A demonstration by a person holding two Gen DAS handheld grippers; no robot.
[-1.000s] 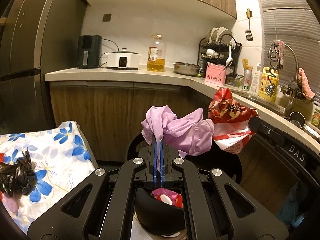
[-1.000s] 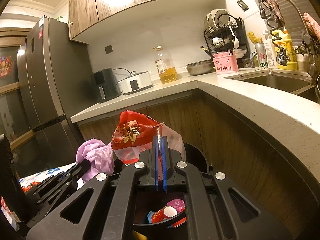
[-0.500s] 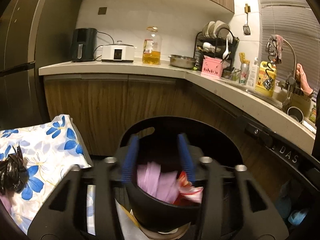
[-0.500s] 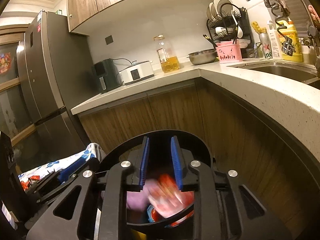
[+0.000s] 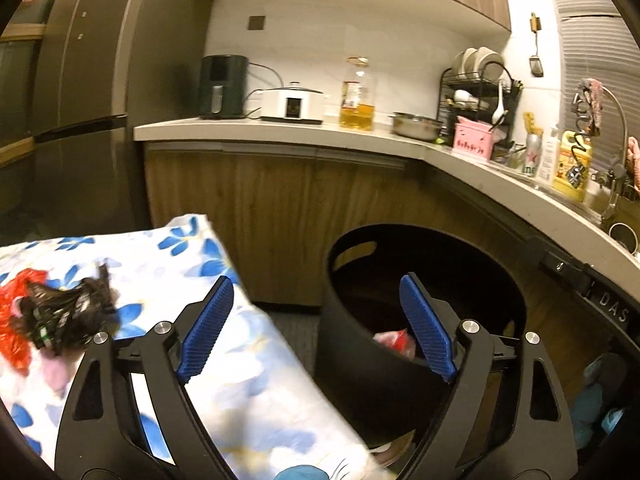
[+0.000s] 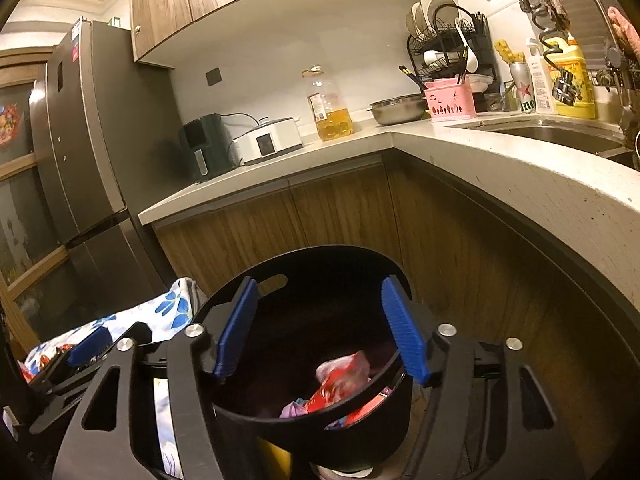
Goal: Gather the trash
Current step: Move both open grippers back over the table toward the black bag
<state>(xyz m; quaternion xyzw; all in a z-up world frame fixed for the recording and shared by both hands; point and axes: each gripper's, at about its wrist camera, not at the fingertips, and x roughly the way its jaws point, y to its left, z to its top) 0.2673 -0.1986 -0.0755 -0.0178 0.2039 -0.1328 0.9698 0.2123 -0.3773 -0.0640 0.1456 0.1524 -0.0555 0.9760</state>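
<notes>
A black round trash bin (image 6: 384,268) stands on the floor below the counter; it also shows in the left wrist view (image 5: 400,364). Inside it lie a red and white wrapper (image 6: 340,376) and a purple bag (image 6: 294,410). My right gripper (image 6: 320,328) is open and empty above the bin. My left gripper (image 5: 316,328) is open and empty, between the bin and the flowered cloth (image 5: 248,392). A crumpled black bag (image 5: 68,312) and a red wrapper (image 5: 12,320) lie on the cloth at the left.
The curved kitchen counter (image 6: 520,160) runs close on the right with wooden cabinets (image 5: 280,208) behind the bin. A tall fridge (image 6: 92,160) stands at the left. The counter carries an oil bottle (image 5: 357,96), appliances, a dish rack and the sink.
Both grippers opened and dropped the purple bag and the red wrapper into the bin. The left gripper then swung left toward the flowered cloth.
</notes>
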